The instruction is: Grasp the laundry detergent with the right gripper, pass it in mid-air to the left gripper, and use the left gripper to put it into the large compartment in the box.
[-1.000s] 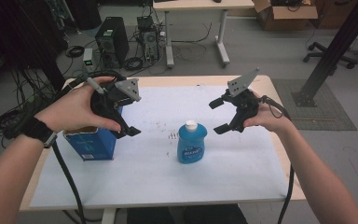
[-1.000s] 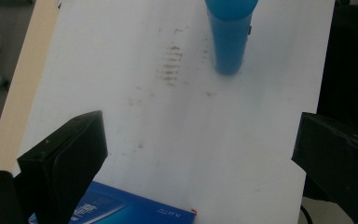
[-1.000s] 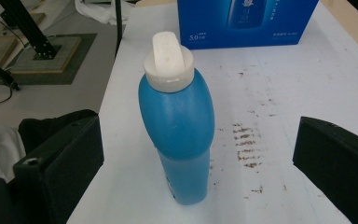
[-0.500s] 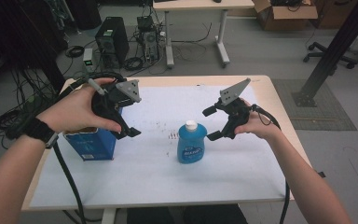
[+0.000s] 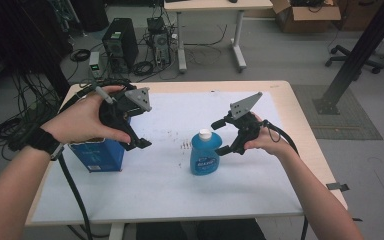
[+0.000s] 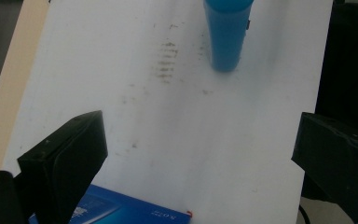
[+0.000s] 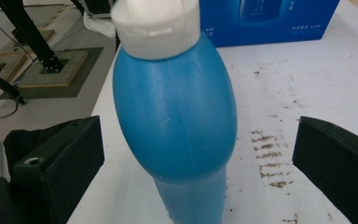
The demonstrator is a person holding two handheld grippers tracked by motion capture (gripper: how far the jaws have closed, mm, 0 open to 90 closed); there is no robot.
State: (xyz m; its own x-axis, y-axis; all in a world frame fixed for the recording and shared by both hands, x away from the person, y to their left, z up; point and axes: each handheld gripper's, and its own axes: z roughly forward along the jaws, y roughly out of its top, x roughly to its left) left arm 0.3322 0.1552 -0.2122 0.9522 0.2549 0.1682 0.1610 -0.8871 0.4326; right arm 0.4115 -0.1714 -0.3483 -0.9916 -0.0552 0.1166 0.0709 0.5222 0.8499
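Blue bottle [image 5: 203, 154] is standing upright mid-table [image 5: 145, 195]. Right hand-held gripper [image 5: 224, 135] is sitting just beside it, jaws wide, bottle between them, probably not touching. Left hand-held gripper [image 5: 139, 141] is hovering wide open over the blue box [image 5: 97, 155].
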